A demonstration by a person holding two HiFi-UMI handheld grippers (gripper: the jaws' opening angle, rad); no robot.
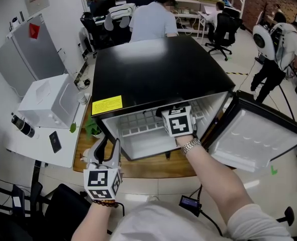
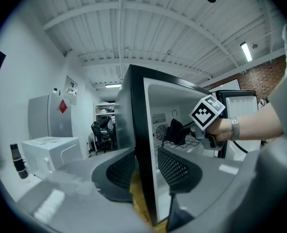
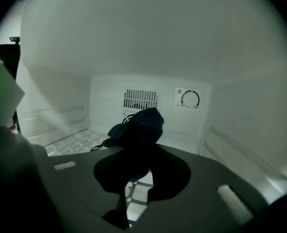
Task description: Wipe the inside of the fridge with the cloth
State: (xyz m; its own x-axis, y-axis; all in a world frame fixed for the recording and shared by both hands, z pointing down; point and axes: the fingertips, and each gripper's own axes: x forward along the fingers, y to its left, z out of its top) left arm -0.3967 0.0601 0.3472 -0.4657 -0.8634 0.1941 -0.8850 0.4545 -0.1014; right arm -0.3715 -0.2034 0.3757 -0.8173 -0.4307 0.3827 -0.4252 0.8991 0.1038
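A black mini fridge (image 1: 158, 69) stands on a low wooden board with its door (image 1: 259, 139) swung open to the right. My right gripper (image 3: 133, 161) is inside the white compartment, shut on a bunched dark blue cloth (image 3: 136, 126) held just above the wire shelf (image 3: 75, 142). In the head view only its marker cube (image 1: 179, 122) shows at the fridge mouth. The left gripper view shows the cloth (image 2: 175, 131) in front of the back wall. My left gripper (image 1: 109, 147) straddles the fridge's left front wall edge (image 2: 144, 130), one pad against each side.
The back wall carries a vent grille (image 3: 141, 99) and a dial (image 3: 190, 99). A white table on the left holds a white box (image 1: 47, 102), a dark bottle (image 1: 21, 125) and a phone (image 1: 55, 141). People (image 1: 151, 16) and office chairs (image 1: 221, 31) are behind.
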